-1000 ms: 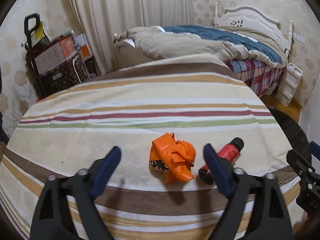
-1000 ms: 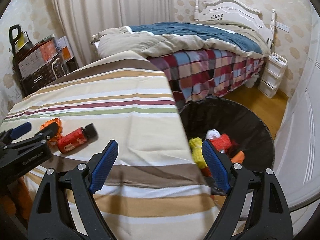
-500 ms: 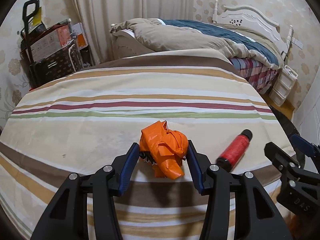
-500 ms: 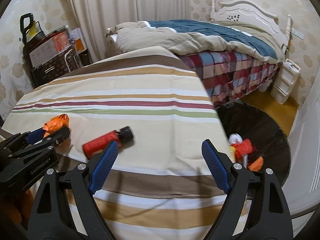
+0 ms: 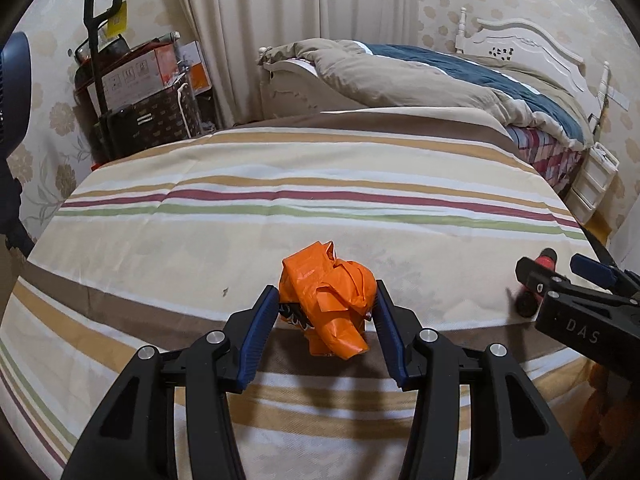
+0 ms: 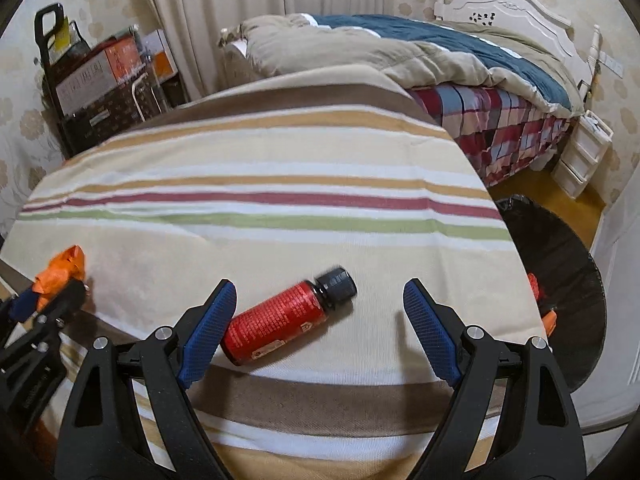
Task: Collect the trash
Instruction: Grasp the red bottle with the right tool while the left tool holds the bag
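Left gripper [image 5: 325, 312], wide apart a sec ago w/ the crumpled orange plastic wrapper [image 5: 326, 302] lying loose between its blue pads, now has jaws closed in on it, both pads pressing its sides. Right gripper [image 6: 318, 330], earlier over the black-lined trash bin [image 6: 568, 280] at the table edge, is now over the striped tablecloth [image 6: 260, 200], jaws straddling the red cylindrical bottle w/ black cap [image 6: 280, 318].

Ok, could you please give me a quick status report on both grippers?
Left gripper shut on orange wrapper. Right gripper open around red bottle, lying on striped cloth. Nothing in the way.
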A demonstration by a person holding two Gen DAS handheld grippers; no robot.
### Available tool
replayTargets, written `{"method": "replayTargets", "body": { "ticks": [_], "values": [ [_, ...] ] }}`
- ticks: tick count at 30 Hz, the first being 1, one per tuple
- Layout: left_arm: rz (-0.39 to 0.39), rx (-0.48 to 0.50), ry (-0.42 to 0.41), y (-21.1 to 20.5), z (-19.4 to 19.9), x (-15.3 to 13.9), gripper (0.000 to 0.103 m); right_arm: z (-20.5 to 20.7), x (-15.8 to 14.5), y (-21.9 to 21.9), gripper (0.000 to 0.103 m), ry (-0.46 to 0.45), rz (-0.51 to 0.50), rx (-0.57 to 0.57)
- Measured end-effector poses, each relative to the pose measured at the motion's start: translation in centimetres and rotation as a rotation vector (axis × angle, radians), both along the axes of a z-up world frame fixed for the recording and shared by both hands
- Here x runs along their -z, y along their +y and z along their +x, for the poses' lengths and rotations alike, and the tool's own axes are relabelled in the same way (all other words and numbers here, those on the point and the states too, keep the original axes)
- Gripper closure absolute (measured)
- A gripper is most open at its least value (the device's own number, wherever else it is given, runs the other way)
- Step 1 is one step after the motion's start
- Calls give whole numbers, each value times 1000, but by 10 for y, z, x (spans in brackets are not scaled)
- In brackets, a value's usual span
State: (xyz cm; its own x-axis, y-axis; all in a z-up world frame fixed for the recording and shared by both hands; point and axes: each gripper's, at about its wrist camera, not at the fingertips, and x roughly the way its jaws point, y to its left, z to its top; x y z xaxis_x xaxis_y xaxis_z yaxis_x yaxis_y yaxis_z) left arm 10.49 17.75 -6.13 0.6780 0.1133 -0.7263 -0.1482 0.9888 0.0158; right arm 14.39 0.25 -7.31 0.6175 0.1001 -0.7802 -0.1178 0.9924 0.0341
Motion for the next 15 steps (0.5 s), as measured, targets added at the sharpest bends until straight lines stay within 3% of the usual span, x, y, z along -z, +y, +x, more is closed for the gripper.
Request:
{"method": "replayTargets", "body": {
  "ticks": [9, 12, 15],
  "values": [
    [-16, 23, 9, -5, -2, 5, 54, -13, 2, -17, 21, 14, 16, -5],
    [-14, 24, 9, -4, -2, 5, 54, -13, 1, -19, 28, 8, 20, -15],
    [-13, 24, 7, -5, -2, 5, 54, -10, 2, -14, 47, 18, 17, -47]
  ]
}}
